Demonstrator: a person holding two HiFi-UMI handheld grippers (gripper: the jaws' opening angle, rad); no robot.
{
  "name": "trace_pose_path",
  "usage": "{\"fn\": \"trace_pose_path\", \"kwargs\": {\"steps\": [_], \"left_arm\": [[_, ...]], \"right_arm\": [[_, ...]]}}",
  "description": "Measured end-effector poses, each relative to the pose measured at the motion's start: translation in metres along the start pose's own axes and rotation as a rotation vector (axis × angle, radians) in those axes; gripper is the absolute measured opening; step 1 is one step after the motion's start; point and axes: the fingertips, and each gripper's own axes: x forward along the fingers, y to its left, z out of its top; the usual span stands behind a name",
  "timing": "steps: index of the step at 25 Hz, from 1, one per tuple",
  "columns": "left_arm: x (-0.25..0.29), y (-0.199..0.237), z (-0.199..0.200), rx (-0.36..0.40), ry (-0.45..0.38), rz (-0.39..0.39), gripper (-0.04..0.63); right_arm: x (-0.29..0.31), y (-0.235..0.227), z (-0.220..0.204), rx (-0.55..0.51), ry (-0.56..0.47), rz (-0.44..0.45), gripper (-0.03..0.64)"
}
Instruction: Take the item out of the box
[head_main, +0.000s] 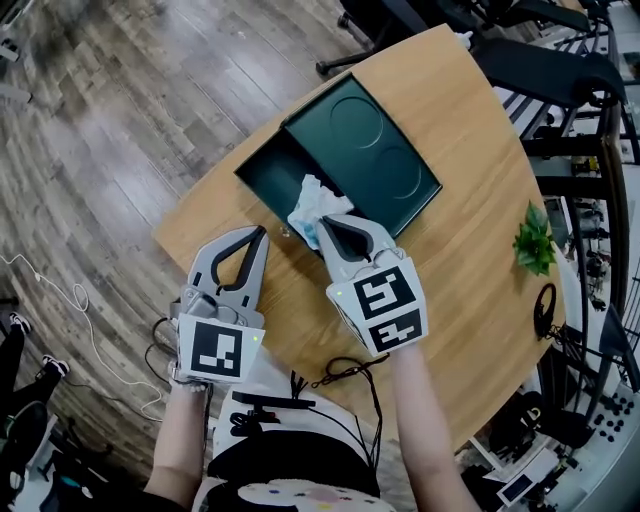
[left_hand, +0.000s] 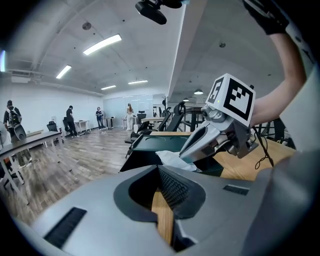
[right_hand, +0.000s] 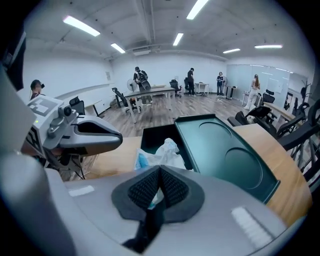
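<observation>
My right gripper has its fingers pinched shut on a corner of the white bag. The bag sits bunched against the near wall of the open box, toward my edge of the table. The lid lies askew over the box's right part, so I judge the free way out is up and back toward me. My left gripper hovers just beside the box, fingers together on nothing, probably to steady it.

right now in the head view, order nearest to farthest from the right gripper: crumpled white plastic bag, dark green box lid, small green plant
1. Crumpled white plastic bag, at the right gripper's tips.
2. Dark green box lid, just beyond.
3. Small green plant, far to the right.
</observation>
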Motion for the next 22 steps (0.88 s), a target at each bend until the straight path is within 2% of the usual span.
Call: {"fn": "trace_pose_path", "kwargs": {"steps": [10, 16, 22], "left_arm": [[-0.019, -0.029, 0.026, 0.056, -0.038, -0.002, 0.006], [-0.030, -0.067, 0.045, 0.093, -0.073, -0.029, 0.006], [-0.044, -0.115, 0.065, 0.129, -0.103, -0.073, 0.006]], "right_arm": [[-0.049, 0.002, 0.013, 0.025, -0.210, -0.026, 0.009], [-0.091, 0.003, -0.011, 0.061, -0.261, -0.054, 0.010], [-0.151, -0.003, -0.041, 0.090, -0.307, -0.150, 0.010]]}}
